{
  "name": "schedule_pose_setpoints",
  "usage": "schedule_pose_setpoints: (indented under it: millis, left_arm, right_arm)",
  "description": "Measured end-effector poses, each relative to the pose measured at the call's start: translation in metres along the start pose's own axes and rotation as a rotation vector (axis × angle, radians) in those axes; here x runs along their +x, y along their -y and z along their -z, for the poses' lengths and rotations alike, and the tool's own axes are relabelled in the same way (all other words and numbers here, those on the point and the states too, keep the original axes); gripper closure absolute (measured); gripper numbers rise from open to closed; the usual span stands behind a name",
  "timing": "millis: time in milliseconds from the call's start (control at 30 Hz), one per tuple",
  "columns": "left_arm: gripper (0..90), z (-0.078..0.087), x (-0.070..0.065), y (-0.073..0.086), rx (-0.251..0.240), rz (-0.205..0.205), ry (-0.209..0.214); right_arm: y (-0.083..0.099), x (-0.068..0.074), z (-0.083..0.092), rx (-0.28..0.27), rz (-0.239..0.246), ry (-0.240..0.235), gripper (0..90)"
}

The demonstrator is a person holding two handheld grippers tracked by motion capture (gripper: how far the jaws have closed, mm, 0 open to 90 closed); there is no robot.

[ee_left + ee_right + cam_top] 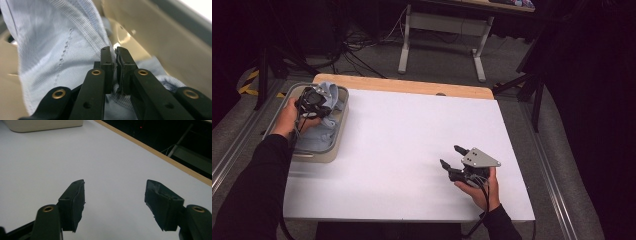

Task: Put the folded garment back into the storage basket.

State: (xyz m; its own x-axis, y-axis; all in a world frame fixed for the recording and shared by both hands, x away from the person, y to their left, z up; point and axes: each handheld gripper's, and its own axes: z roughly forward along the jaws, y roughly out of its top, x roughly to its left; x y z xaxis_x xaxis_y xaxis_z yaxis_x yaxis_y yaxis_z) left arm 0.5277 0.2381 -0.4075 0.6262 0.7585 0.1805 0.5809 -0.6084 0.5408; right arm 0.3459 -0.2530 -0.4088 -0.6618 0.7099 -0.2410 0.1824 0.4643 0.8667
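Light blue cloth (57, 50) lies bunched in the grey bin (339, 127) at the far left of the surface (412, 150). The left claw (114, 53) sits right in it, clenched on a fold: ribbed fabric is pinched between the two pads, and more cloth spills out below the jaws. From the pinch the cloth rises up and away to the left in the left gripper view, and a stitched seam runs that same way, so that reads as its long axis; its real shape is hard to tell while crumpled. In the high view the left claw (314, 97) points down into the bin's far end, with cloth heaped around it.

The right claw (452, 156) is well apart, near the front right of the surface, jaws spread with nothing between them, aimed toward the bin. The left hand is clearly nearer.

Next move likely a lift straight up out of the bin; cloth could drag on the bin wall.
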Motion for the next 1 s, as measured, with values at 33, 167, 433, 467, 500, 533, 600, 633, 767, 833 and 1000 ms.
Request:
schedule_pose_setpoints:
  millis: [33,167,433,467,500,533,600,633,767,833,1000]
  left_arm:
    - [84.5,-0.002,-0.002,0.001,0.009,-0.003,-0.002]
    - [84.5,-0.007,-0.004,0.005,0.024,0.004,0.012]
    - [84.4,-0.013,-0.006,0.005,0.043,0.005,0.016]
    - [84.4,-0.013,-0.006,0.005,0.04,0.008,0.017]
    - [84.3,-0.013,-0.006,0.006,0.035,0.011,0.014]
    - [84.1,-0.013,-0.006,0.006,0.029,0.014,0.015]
    - [83.8,-0.013,-0.006,0.006,0.021,0.009,0.009]
    - [83.6,-0.012,-0.006,0.006,0.014,0.013,0.001]
    - [83.0,-0.008,-0.005,0.005,-0.011,0.018,-0.011]
    - [81.8,-0.005,-0.004,0.005,-0.04,0.027,-0.028]
    - [79.6,0.004,-0.003,0.006,-0.094,0.04,-0.058]
  right_arm:
    - [0.0,0.0,0.0,0.002,0.001,-0.001,33.2]
    - [0.0,0.001,0.0,0.001,0.0,-0.001,33.1]
    - [0.0,0.001,0.0,0.003,0.0,-0.002,32.8]
    - [0.0,0.001,-0.001,0.005,0.002,-0.001,32.7]
    - [0.0,0.001,-0.001,0.004,0.003,0.001,32.6]
    - [0.0,0.001,0.0,0.002,0.0,-0.001,32.6]
    - [0.0,0.001,0.0,0.0,0.001,0.001,32.5]
    - [0.0,0.001,0.0,-0.001,0.003,0.003,32.4]
    - [-0.001,0.0,0.002,-0.008,0.001,0.005,32.3]
    - [-0.001,0.0,0.002,-0.008,0.001,0.005,32.3]
    - [-0.001,0.001,0.001,-0.007,0.004,0.0,31.9]
